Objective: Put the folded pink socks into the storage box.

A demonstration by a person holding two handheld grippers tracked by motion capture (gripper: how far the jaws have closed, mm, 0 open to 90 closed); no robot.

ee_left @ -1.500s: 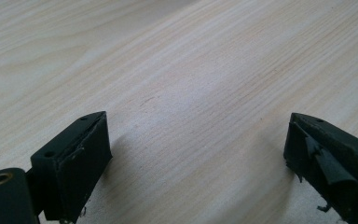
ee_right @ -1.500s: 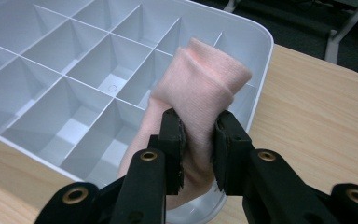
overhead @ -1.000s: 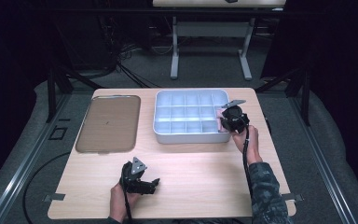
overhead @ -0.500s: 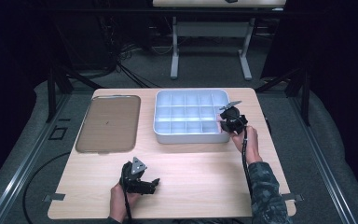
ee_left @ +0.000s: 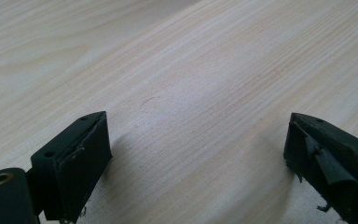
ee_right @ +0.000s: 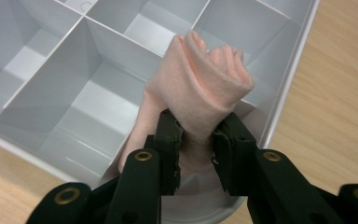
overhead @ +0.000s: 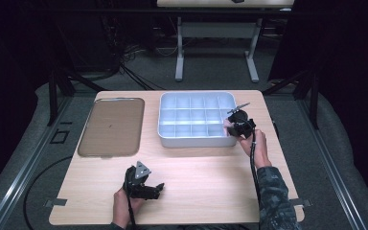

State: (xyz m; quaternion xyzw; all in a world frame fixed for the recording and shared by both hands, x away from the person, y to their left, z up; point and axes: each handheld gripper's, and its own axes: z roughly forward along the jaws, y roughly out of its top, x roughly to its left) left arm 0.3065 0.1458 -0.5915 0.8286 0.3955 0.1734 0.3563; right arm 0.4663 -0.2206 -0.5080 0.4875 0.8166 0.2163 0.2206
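My right gripper (ee_right: 198, 128) is shut on a rolled pale pink cloth (ee_right: 200, 88), pinching it low so the roll bulges above the jaws. It hovers over the near right corner of a light grey compartment tray (ee_right: 98, 98). From the high view, that gripper (overhead: 235, 125) sits at the tray's (overhead: 194, 142) right front corner, with the cloth largely hidden by the hand. My left gripper (overhead: 158, 189) rests near the table's front edge, lying on its side. Its jaws (ee_left: 198, 140) stand wide open over bare wood with nothing between them.
A flat brown tray (overhead: 111, 125) lies left of the grey tray. The compartments I can see in the grey tray hold nothing. The wooden table (overhead: 206, 172) has open surface between the two hands. A second table's legs stand beyond the far edge.
The right gripper has edged slightly nearer at the tray's corner, still holding the cloth. The left gripper has stayed in place.
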